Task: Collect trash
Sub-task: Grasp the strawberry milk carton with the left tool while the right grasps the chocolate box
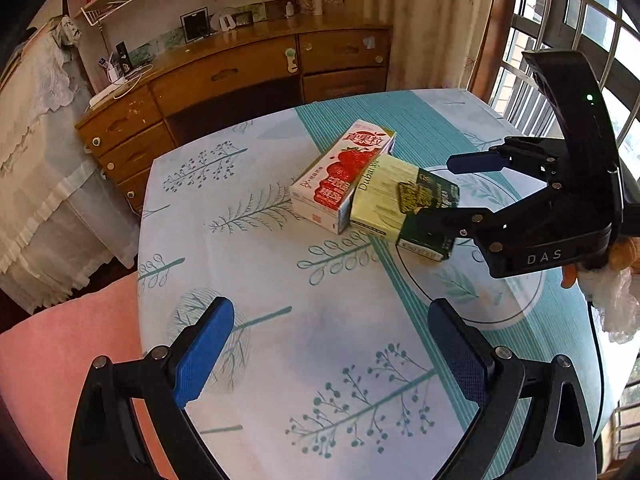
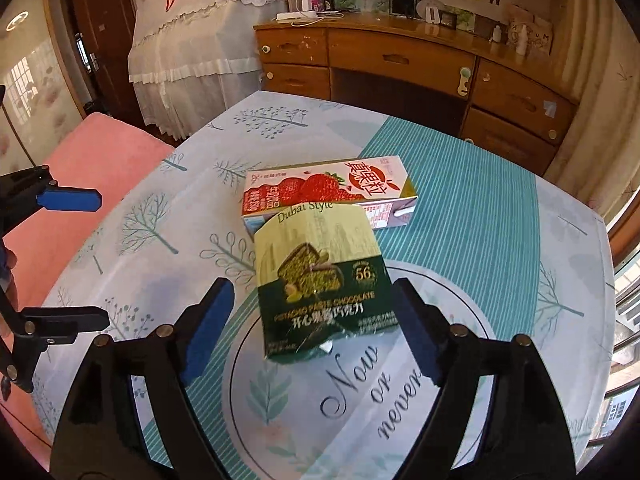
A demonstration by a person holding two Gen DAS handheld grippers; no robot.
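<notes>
A round counter [image 2: 500, 208] wears a cloth with little trees and blue-green stripes. Two pieces of trash lie near the middle of it. One is a strawberry milk carton [image 2: 328, 196], lying flat on its side. The other is a green chocolate box [image 2: 320, 280]. The pale end of the box leans up on the carton, so the two are touching. The dark end sits low on the cloth, on a printed circle.

The right claw [image 2: 312, 332] points down at the chocolate box. Its blue fingers [image 2: 208, 328] stand wide apart, one on each side of the dark end of the box. They do not press on it. From the left wrist view the right claw [image 1: 448, 192] reaches in from the right side, and its lower finger looks very close to the box.

The left claw [image 1: 332, 348] is wide open too. It holds nothing. It hangs over bare cloth, well apart from the carton [image 1: 340, 176] and the box [image 1: 400, 208].

Behind the counter stands a brown wooden dresser [image 2: 400, 60]. A pink bed [image 2: 92, 168] is beside the counter.
</notes>
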